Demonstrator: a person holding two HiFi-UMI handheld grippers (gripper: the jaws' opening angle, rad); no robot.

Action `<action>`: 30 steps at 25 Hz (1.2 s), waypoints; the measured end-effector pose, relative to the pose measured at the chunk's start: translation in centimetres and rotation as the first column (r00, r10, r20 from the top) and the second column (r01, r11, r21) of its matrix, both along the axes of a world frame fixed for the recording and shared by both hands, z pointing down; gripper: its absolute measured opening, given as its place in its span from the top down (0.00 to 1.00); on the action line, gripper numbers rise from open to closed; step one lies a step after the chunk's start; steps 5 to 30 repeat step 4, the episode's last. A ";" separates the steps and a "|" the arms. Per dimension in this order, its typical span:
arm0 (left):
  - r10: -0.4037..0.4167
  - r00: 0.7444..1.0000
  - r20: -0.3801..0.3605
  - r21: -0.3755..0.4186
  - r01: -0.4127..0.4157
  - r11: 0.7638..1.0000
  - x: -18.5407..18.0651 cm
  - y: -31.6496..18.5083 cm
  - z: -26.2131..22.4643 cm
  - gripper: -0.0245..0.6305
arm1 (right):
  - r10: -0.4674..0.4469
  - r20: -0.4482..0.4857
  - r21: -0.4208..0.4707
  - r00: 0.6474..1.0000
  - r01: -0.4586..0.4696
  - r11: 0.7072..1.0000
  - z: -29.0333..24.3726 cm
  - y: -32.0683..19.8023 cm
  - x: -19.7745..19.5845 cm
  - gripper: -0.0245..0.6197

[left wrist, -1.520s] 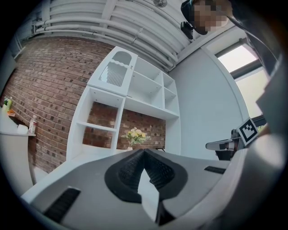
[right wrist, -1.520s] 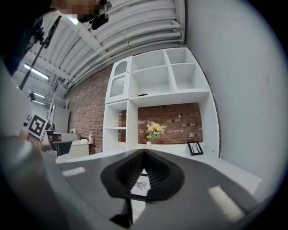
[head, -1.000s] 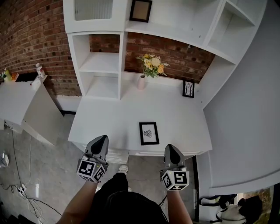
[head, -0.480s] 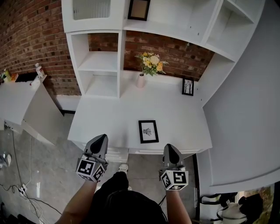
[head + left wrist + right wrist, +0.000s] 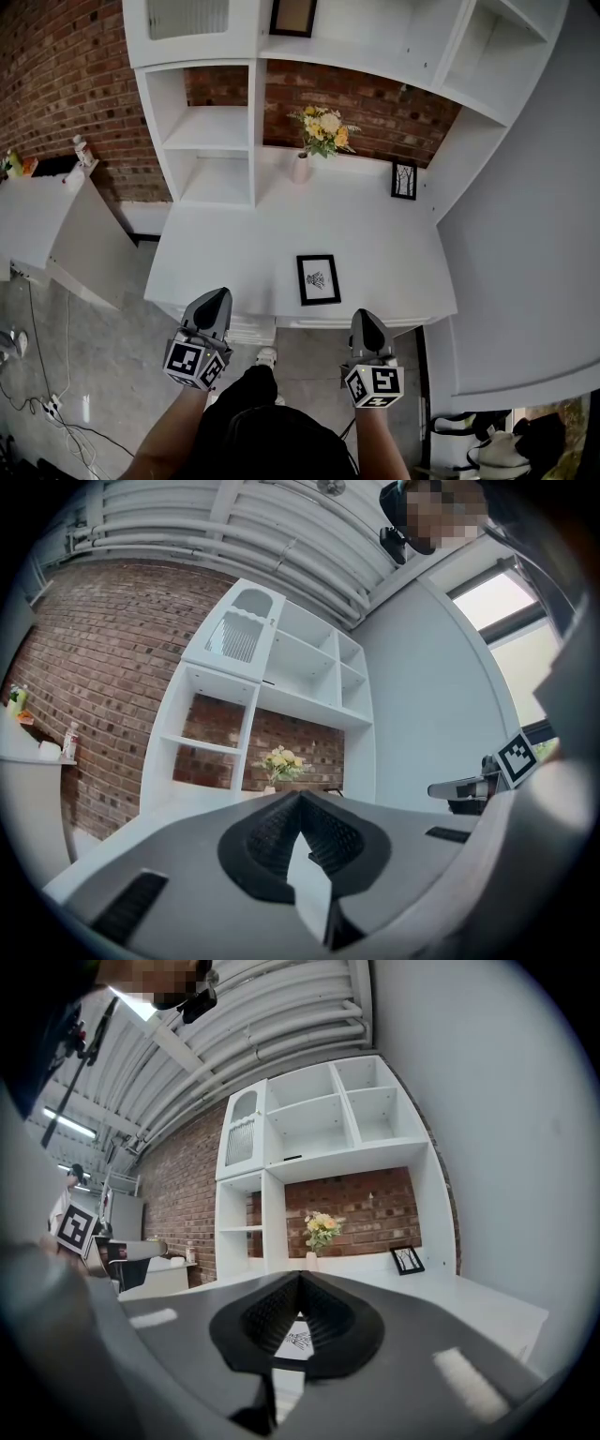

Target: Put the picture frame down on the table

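A black picture frame (image 5: 319,279) with a small drawing lies flat on the white table (image 5: 234,253), near its front edge. In the right gripper view a bit of the picture frame (image 5: 298,1340) shows through the gap behind the jaws. My left gripper (image 5: 217,298) is held just off the table's front edge, left of the frame, jaws shut and empty. My right gripper (image 5: 364,317) hangs off the front edge to the frame's right, also shut on nothing. Both point toward the table. The left gripper (image 5: 300,799) and the right gripper (image 5: 300,1277) show their tips meeting.
A second small black frame (image 5: 404,180) stands at the table's back right. A vase of yellow flowers (image 5: 322,136) stands at the back centre. White shelving (image 5: 220,141) rises behind the table, with a brick wall beyond it. A grey wall (image 5: 525,234) borders the right side.
The head view has drifted slightly. Both grippers stay shut off the table edge and the frame lies in the same spot.
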State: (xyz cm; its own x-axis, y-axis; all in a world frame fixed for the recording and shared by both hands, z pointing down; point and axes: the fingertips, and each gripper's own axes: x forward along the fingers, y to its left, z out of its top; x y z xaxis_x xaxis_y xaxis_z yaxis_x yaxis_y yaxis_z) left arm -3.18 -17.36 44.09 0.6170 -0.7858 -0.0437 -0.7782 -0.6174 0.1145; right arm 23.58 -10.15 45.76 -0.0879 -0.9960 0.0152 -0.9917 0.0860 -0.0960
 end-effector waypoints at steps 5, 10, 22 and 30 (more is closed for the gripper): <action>0.000 1.000 0.001 -0.004 0.000 1.000 0.3 -0.6 0.3 0.97 | -0.002 0.004 -0.006 1.000 0.002 1.000 0.4 -0.6 0.2 0.96; 0.000 1.000 0.001 -0.004 0.000 1.000 0.3 -0.6 0.3 0.97 | -0.002 0.004 -0.006 1.000 0.002 1.000 0.4 -0.6 0.2 0.96; 0.000 1.000 0.001 -0.004 0.000 1.000 0.3 -0.6 0.3 0.97 | -0.002 0.004 -0.006 1.000 0.002 1.000 0.4 -0.6 0.2 0.96; 0.000 1.000 0.001 -0.004 0.000 1.000 0.3 -0.6 0.3 0.97 | -0.002 0.004 -0.006 1.000 0.002 1.000 0.4 -0.6 0.2 0.96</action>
